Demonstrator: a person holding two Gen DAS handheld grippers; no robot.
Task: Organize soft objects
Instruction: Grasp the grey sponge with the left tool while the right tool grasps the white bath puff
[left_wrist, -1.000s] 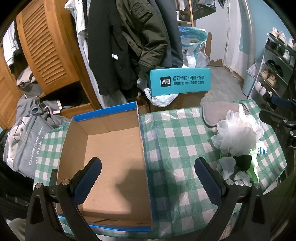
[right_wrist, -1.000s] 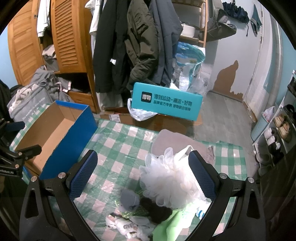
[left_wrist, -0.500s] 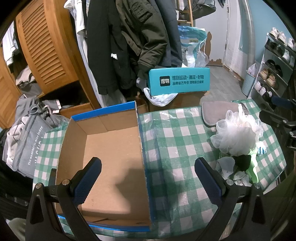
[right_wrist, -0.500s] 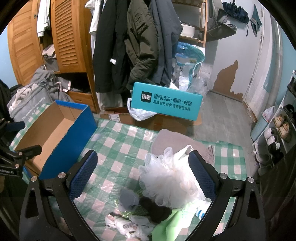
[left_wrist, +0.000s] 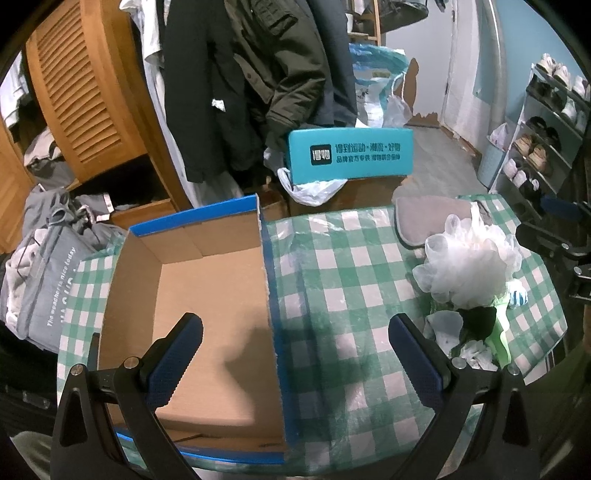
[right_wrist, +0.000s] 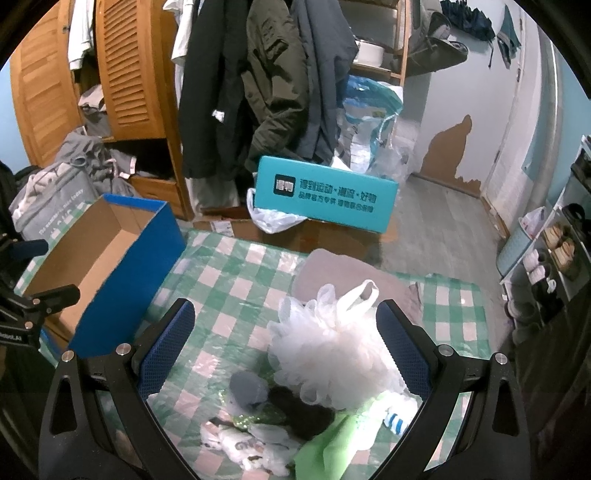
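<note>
Right gripper (right_wrist: 284, 343) fingers spread wide, empty, above white mesh pouf (right_wrist: 332, 362) on counter (right_wrist: 236, 280). Left gripper (left_wrist: 295, 343) likewise released over cardboard box (left_wrist: 207, 295). Risk: pouf's loose netting snags neighbouring socks.

A teal rectangular box printed with dark Chinese characters (left_wrist: 350, 155) stands on edge atop brown cardboard cartons (left_wrist: 369, 192), a white plastic bag (left_wrist: 312, 188) bunched under its left end. Behind it hang dark coats and an olive jacket (right_wrist: 275, 85). To the left is an orange wooden wardrobe with louvred doors (left_wrist: 85, 99), with a heap of grey clothing (left_wrist: 48, 254) at its foot. A metal shoe rack holding several pairs of shoes (left_wrist: 543, 136) lines the right wall. A green-and-white checked plastic tablecloth (left_wrist: 354, 295) covers the table.
</note>
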